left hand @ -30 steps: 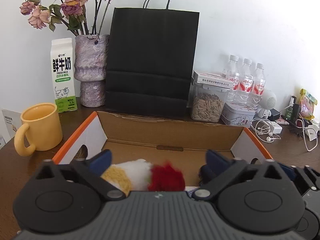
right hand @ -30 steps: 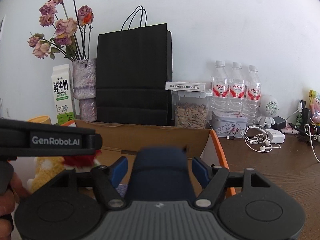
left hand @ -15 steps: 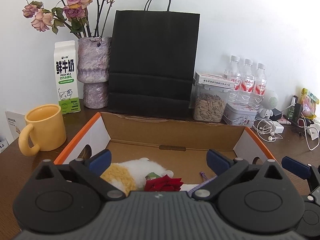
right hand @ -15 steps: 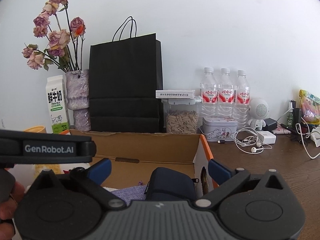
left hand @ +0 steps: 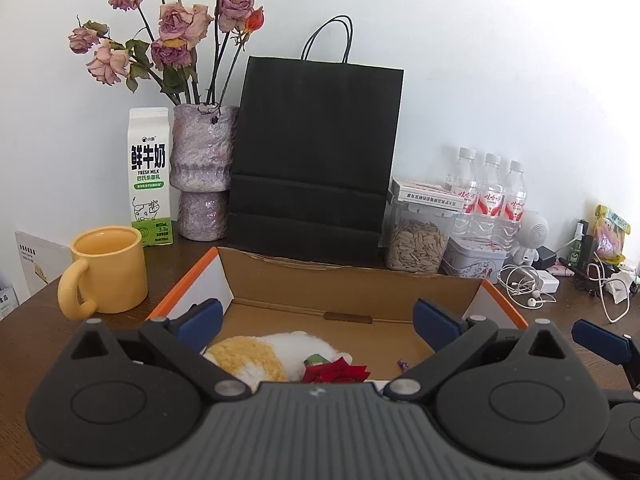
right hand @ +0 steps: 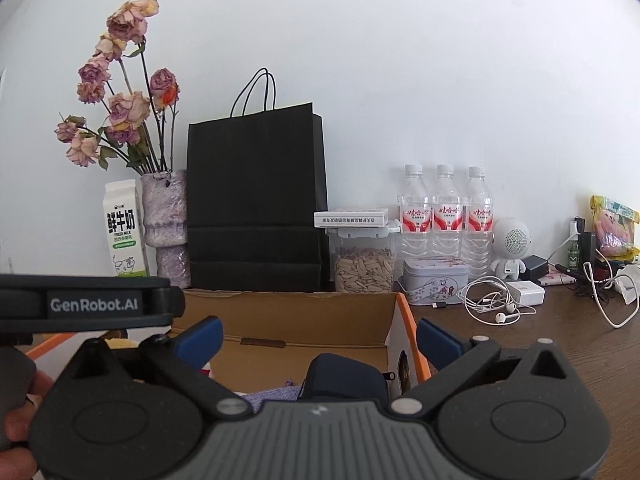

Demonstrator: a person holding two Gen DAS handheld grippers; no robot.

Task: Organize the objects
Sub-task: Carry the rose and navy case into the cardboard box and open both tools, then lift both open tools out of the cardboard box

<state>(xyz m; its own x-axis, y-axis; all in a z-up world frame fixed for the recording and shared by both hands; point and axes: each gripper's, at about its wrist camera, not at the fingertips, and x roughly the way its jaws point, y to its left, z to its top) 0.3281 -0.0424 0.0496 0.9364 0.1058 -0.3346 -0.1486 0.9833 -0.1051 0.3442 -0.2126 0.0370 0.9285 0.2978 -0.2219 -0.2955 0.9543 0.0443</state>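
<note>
An open cardboard box (left hand: pixel 352 292) with orange edges lies in front of both grippers. Inside it, in the left wrist view, rest a yellow-and-white plush toy (left hand: pixel 260 354) and a red fabric flower (left hand: pixel 336 372). My left gripper (left hand: pixel 319 320) hovers above them, open, with nothing between its blue fingertips. In the right wrist view a dark blue pouch (right hand: pixel 344 376) lies in the box (right hand: pixel 300 320) beside a purple cloth (right hand: pixel 272 396). My right gripper (right hand: pixel 320 338) stands wide open over the pouch, not touching it. The left gripper's body (right hand: pixel 94 304) crosses the left side.
Behind the box stand a black paper bag (left hand: pixel 316 152), a vase of dried roses (left hand: pixel 200 176), a milk carton (left hand: pixel 150 178) and a yellow mug (left hand: pixel 108 272). A seed jar (left hand: pixel 418 240), a tin, water bottles (left hand: pixel 486 192) and earphone cables (right hand: pixel 496 304) crowd the right.
My right gripper opened and let go of the dark blue pouch, which now lies in the box. The plush and flower settled lower in the box. Both grippers drew back and rose slightly.
</note>
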